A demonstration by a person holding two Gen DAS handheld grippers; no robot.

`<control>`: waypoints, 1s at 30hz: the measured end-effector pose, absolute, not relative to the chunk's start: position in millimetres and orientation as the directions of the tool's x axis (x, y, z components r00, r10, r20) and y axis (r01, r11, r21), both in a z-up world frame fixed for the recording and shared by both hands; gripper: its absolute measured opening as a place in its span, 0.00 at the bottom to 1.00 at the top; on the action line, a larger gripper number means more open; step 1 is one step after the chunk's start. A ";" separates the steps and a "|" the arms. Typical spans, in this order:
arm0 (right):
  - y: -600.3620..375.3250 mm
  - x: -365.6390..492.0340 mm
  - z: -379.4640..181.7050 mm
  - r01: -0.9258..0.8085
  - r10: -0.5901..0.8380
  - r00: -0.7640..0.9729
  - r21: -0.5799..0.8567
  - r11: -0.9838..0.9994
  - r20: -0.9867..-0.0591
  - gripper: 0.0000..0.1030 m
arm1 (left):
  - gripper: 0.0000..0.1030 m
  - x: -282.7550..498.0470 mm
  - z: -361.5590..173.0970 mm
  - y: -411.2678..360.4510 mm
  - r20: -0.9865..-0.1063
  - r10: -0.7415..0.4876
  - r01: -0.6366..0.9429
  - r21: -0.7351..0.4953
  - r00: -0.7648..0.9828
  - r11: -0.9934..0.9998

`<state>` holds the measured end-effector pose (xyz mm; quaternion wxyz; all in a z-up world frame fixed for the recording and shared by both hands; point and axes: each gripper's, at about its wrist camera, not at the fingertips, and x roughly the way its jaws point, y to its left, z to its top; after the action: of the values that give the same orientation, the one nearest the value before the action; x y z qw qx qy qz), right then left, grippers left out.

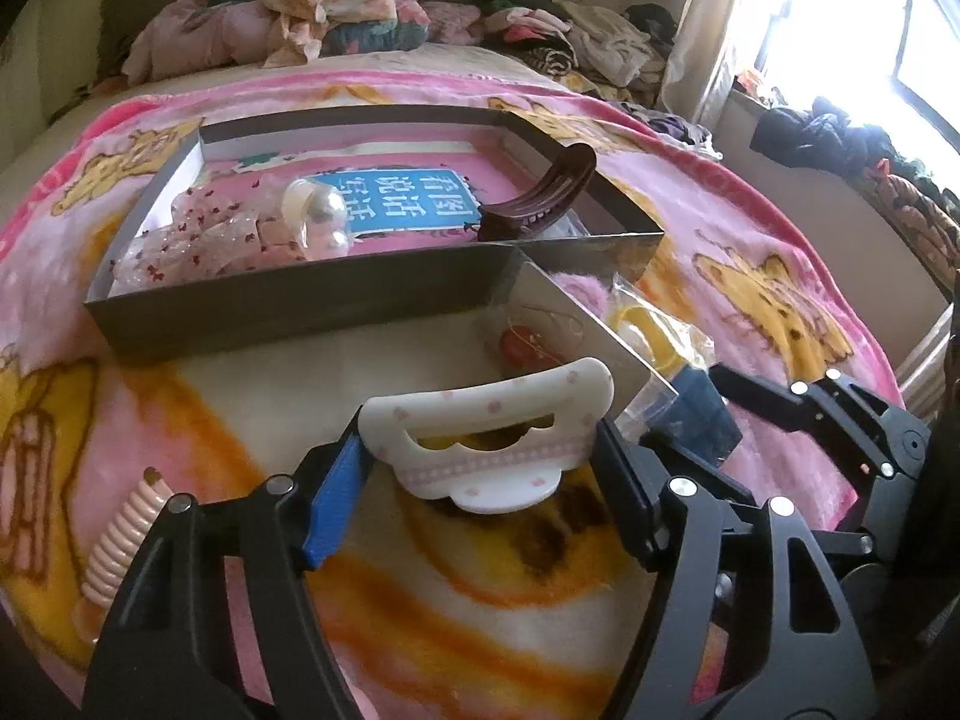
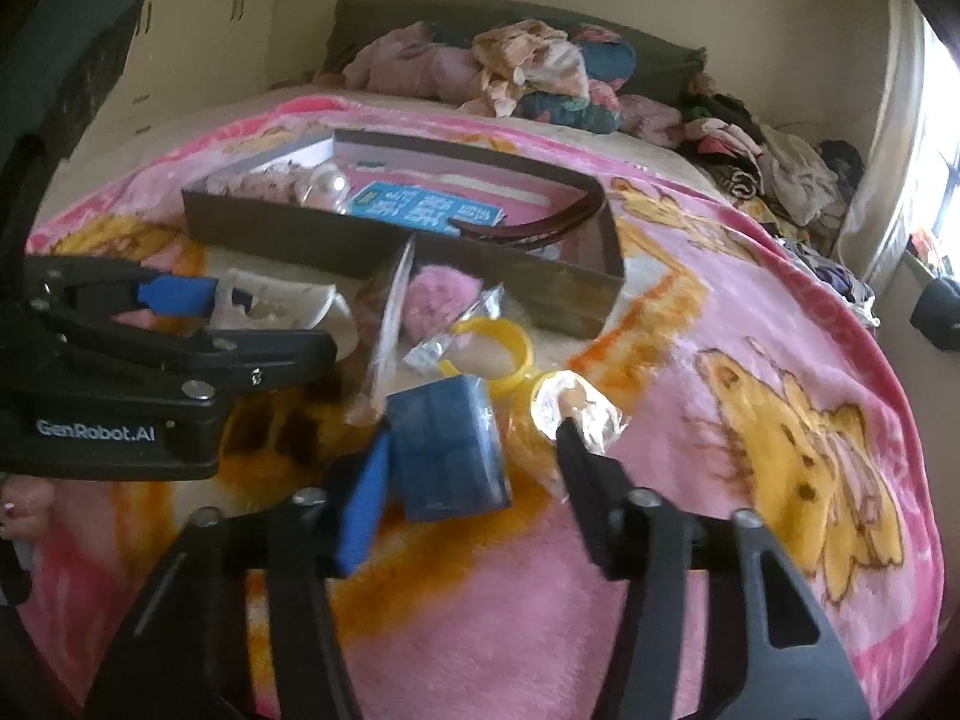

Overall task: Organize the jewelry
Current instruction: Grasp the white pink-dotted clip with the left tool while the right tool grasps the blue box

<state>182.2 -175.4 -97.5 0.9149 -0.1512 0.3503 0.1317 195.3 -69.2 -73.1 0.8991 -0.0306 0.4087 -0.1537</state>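
In the lower half of the left wrist view, we see the left gripper [image 1: 486, 468] with its fingers set at either end of a white hair claw clip [image 1: 489, 429] dotted with pink; the blue pad and the black pad both touch the clip's ends, so we read it as clamped on the clip. At lower left a peach spiral hair tie [image 1: 123, 546] lies on the pink cartoon blanket [image 1: 750, 228]. Across the middle sits a grey cardboard box [image 1: 288, 306], holding a pearl hair tie [image 1: 321, 213] and a dark brown hair clip [image 1: 540, 192].

At the bottom centre of the right wrist view, we see the right gripper [image 2: 474, 474] straddling a blue box [image 2: 447, 447]. The blue pad lies against the box's left side, while the black finger stands apart from it, resting on a crinkled clear packet [image 2: 576, 408], so the fingers are not closed on the box. A yellow bangle [image 2: 495, 351] lies just above, beside a pink pompom [image 2: 435, 297].
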 end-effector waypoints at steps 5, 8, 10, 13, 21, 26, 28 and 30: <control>-177.1 180.7 -97.6 -0.364 0.164 0.705 -0.153 0.919 -0.690 0.31 | 0.59 194.4 -70.7 -66.7 -0.720 -0.305 0.249 -0.187 0.623 0.950; -186.0 180.5 -93.5 -0.353 0.201 0.694 -0.084 0.932 -0.691 0.31 | 0.59 193.1 -67.5 -64.8 -0.716 -0.303 0.246 -0.186 0.629 0.951; -191.0 179.5 -89.8 -0.341 0.217 0.693 -0.047 0.939 -0.687 0.31 | 0.59 192.3 -64.5 -62.5 -0.713 -0.302 0.242 -0.188 0.633 0.952; -197.8 177.4 -83.8 -0.318 0.223 0.700 -0.016 0.948 -0.679 0.31 | 0.59 191.0 -59.1 -59.2 -0.708 -0.295 0.234 -0.186 0.642 0.954; -207.3 173.5 -64.1 -0.296 0.234 0.722 0.015 0.955 -0.651 0.31 | 0.59 186.0 -43.6 -49.2 -0.678 -0.286 0.225 -0.180 0.677 0.958; -205.4 172.6 -54.8 -0.298 0.241 0.730 0.020 0.954 -0.640 0.31 | 0.59 184.8 -34.5 -40.1 -0.658 -0.279 0.210 -0.184 0.699 0.960; -203.4 173.1 -52.0 -0.301 0.244 0.732 0.020 0.954 -0.637 0.31 | 0.59 184.9 -31.9 -35.8 -0.652 -0.277 0.204 -0.188 0.706 0.961; -200.7 175.0 -49.2 -0.305 0.246 0.734 0.016 0.952 -0.633 0.31 | 0.59 184.9 -29.5 -31.5 -0.645 -0.271 0.194 -0.189 0.714 0.963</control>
<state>175.0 -200.7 -49.2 0.9301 -0.0445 0.3331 0.1480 184.9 -31.5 -29.5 0.9242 -0.0536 0.3565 -0.1259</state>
